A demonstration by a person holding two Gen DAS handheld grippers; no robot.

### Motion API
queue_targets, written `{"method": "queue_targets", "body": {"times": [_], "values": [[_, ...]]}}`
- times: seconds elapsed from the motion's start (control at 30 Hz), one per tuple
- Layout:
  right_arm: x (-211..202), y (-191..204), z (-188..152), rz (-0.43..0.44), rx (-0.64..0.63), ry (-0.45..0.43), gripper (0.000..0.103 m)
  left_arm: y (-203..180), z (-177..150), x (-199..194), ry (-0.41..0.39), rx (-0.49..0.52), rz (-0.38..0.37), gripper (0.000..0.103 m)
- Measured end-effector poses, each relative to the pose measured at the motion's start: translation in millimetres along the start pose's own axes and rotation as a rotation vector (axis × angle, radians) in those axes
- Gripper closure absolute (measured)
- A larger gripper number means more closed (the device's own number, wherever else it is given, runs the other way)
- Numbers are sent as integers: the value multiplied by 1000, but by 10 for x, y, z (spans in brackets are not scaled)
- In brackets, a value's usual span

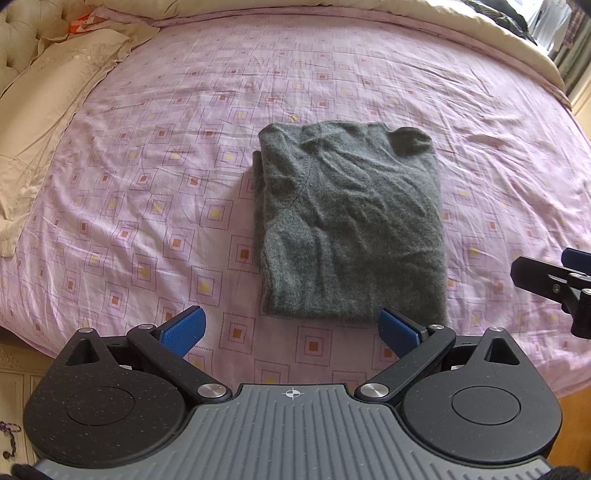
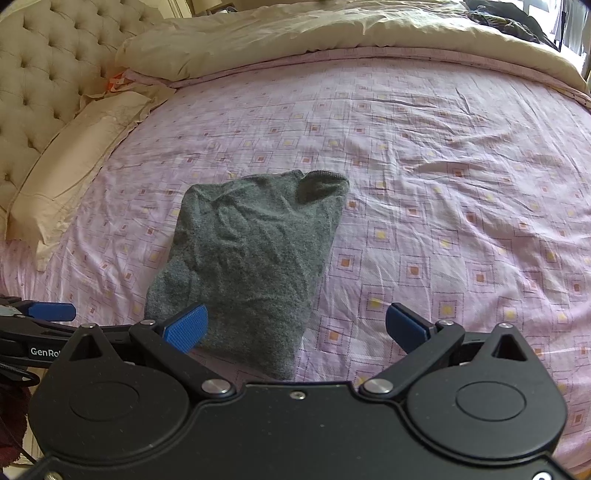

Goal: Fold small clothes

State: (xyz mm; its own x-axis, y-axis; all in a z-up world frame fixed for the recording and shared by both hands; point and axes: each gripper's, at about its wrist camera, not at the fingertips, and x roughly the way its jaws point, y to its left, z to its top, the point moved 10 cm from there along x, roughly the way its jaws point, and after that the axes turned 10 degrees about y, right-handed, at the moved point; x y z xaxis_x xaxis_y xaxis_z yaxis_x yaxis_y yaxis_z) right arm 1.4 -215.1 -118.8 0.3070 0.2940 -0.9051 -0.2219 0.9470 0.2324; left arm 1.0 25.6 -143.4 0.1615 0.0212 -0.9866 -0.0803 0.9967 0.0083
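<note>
Basically: one grey sweater (image 1: 347,221) folded into a rough rectangle, centre of frame on the pink patterned sheet (image 1: 147,177), collar at its upper right; its near edge is cut off behind the gripper body in the right wrist view. Left gripper (image 1: 291,328) spread wide, empty, low centre just short of the sweater. Right gripper (image 2: 295,326) also wide, empty, its left pad (image 2: 186,326) overlapping the sweater's lower edge; contact unclear. One beige pillow (image 2: 74,166) at left, one duvet (image 2: 295,33) bunched along the top. Dark items upper right too small to identify.
</note>
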Motion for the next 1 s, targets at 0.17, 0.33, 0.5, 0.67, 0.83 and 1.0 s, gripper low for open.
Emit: {"method": "queue_targets", "body": {"times": [0.17,0.33,0.5,0.67,0.83,1.0], "values": [[13,-8,3,7,9,4,1,-5,3,4,1,1,0,2],[22,-22,3,10,12,8,1,-12,3,14,6,3,1,2],[33,-27,-2,11,15,9,1,-13,6,18,6,1,-1,2],[31,-42,9,11,13,9,1,-16,19,26,6,4,2,2],[39,-46,11,13,14,9,1,-24,28,23,4,1,1,2],[55,-20,-1,19,23,11,1,-22,27,27,6,2,3,2]]}}
